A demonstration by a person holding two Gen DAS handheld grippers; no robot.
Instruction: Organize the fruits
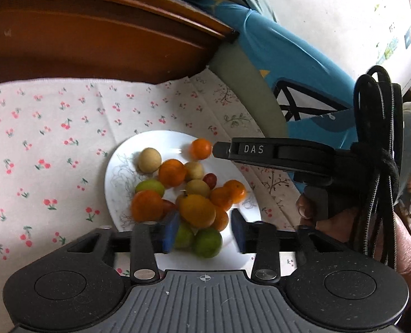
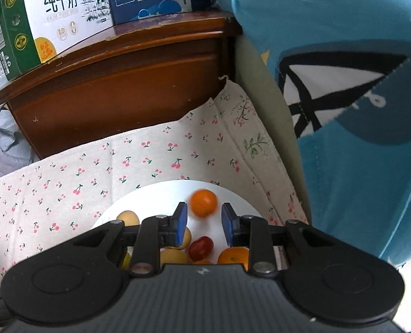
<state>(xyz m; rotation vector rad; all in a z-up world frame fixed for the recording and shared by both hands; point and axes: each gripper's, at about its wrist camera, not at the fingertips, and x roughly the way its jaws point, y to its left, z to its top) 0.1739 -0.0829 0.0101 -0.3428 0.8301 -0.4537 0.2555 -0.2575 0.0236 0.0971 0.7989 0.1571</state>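
Observation:
A white plate (image 1: 116, 183) on the cherry-print cloth holds a heap of several fruits: oranges, green limes, pale round fruits and a red one. My left gripper (image 1: 204, 231) is open above the plate's near edge, its blue pads either side of an orange-yellow fruit (image 1: 197, 211) and the green limes (image 1: 206, 242). My right gripper (image 2: 204, 223) is open over the plate (image 2: 155, 197). A small orange (image 2: 203, 202) lies just beyond its fingertips, apart from the heap; it also shows in the left wrist view (image 1: 201, 148) at the right gripper's tip (image 1: 219, 149).
A brown wooden headboard (image 2: 116, 83) stands behind the cloth, with milk cartons (image 2: 52, 11) on top. A person in a blue shirt (image 2: 358, 111) is close on the right. Black cables (image 1: 377, 152) hang from the right gripper.

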